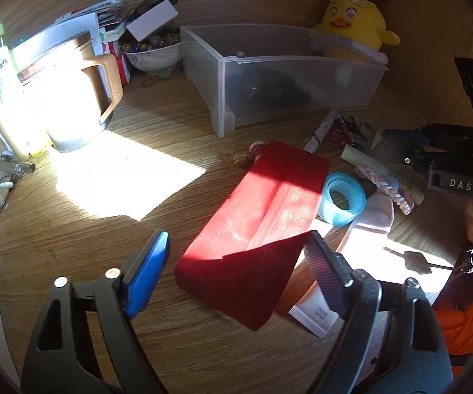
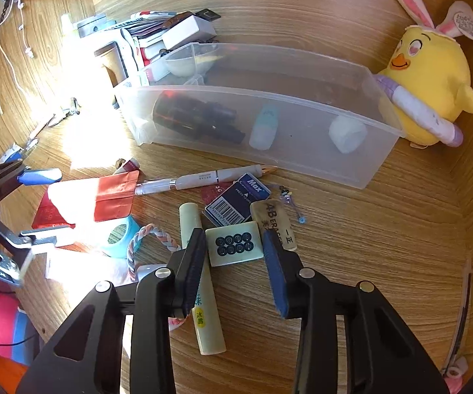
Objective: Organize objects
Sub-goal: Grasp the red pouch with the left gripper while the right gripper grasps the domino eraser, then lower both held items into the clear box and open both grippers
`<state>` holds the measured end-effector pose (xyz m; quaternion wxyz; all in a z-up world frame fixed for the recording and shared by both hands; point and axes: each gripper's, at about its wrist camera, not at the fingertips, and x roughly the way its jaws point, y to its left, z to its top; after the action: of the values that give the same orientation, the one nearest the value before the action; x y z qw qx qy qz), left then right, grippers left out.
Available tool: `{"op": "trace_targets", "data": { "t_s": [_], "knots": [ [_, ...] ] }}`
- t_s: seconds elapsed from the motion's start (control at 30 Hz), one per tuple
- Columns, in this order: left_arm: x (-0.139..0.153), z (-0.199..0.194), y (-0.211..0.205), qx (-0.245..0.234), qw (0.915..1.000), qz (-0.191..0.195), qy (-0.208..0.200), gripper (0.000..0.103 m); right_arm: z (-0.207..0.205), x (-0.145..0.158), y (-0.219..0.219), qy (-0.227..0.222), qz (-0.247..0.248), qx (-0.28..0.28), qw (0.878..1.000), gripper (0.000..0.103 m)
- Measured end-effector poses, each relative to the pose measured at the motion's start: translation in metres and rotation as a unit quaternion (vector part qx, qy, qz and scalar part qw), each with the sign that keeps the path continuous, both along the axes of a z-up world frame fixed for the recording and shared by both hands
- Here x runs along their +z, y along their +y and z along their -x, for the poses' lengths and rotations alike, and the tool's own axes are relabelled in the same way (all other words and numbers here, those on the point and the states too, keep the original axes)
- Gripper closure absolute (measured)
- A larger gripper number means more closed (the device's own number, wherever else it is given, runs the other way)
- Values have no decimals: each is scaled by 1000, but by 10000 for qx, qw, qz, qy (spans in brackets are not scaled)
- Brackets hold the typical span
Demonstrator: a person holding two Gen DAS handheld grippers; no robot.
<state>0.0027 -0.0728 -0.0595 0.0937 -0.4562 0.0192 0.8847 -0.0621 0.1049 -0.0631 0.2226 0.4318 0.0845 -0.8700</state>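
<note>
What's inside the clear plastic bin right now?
Inside the clear plastic bin: a dark bottle lying down, a small pale blue bottle and a white roll. The frosted wall blurs finer detail.

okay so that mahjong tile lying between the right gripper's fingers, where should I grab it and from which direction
Grip the mahjong tile across its two short side edges, coming straight down from above. It lies flat, face up, and the open right gripper already straddles those edges.

Both grippers [image 1: 236,256] [image 2: 235,252] share black angular arms, silver screws, blue finger pads [image 1: 147,272] — orange sleeve [image 1: 466,321] behind.
</note>
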Motion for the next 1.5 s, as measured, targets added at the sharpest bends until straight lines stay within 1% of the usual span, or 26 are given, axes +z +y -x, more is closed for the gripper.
{"op": "trace_targets", "data": {
  "t_s": [0.07, 0.1, 0.17, 0.3, 0.37, 0.47, 0.7, 0.9, 1.03, 1.17, 1.5],
  "knots": [
    [-2, -1, -4, 105, 9999, -25, -14, 36, 0, -1, -3, 33, -55, 32, 10000, 69],
    [-3, -1, -5, 133, 9999, -26, -33, 38, -1, -1, -5, 60, -89, 50, 9999, 69],
    [-4, -2, -6, 157, 9998, -73, -47, 47, -4, -3, -8, 65, -104, 126, 9998, 69],
    [-4, -4, -3, 262, 9996, -107, 33, 47, -7, -10, -12, 2, -188, 186, 9997, 70],
    [-3, -4, -5, 361, 9993, -98, 91, 48, -6, -13, -10, -75, -159, 143, 9997, 72],
    [2, -6, -9, 509, 9983, -158, 247, 48, -7, -12, -6, -82, -55, 67, 9999, 72],
    [27, -12, -16, 801, 9942, -310, 646, 48, -10, -2, -1, 68, 91, 7, 9999, 72],
    [52, -12, -10, 929, 9894, -387, 1045, 48, -11, 14, 8, 279, 306, -71, 9991, 72],
    [68, -2, -2, 872, 9873, -500, 1229, 48, -9, 28, 13, 472, 451, -120, 9978, 72],
    [76, 12, 10, 790, 9865, -540, 1327, 48, 0, 40, 14, 678, 533, -185, 9961, 72],
    [83, 49, 37, 653, 9872, -610, 1320, 48, 22, 68, 26, 1098, 612, -331, 9915, 72]
  ]
}}
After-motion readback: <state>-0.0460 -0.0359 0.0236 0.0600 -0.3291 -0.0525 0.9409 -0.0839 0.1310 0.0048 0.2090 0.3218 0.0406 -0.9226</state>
